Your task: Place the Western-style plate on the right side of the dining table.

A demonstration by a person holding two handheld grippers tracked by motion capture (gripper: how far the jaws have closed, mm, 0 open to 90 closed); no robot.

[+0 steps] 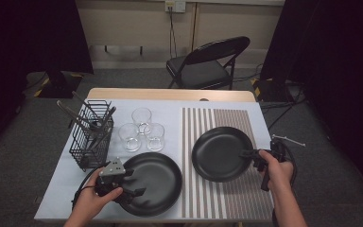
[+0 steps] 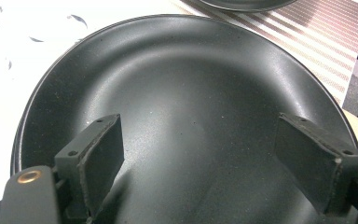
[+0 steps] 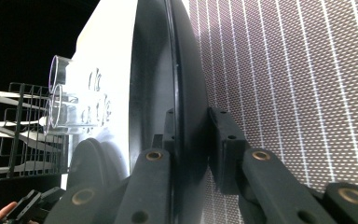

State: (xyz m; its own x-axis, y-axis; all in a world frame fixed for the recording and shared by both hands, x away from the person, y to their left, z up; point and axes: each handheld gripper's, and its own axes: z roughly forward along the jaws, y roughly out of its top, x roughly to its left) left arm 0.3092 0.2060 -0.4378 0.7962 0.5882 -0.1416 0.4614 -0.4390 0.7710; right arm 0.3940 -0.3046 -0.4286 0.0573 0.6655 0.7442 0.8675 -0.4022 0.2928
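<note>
1. Right plate (image 1: 220, 153): black, on the striped mat (image 1: 227, 194), its right rim clamped between the jaws of the right gripper (image 1: 249, 153).
2. Left plate (image 1: 153, 182): black, on the pale cloth (image 1: 61, 184) beside the mat, well apart from the right plate.
3. Left gripper (image 1: 134, 182): jaws spread wide above the left plate's near rim, nothing held.
4. Behind the left plate: three glasses (image 1: 142, 130) and a wire basket (image 1: 92, 137) of utensils.
</note>
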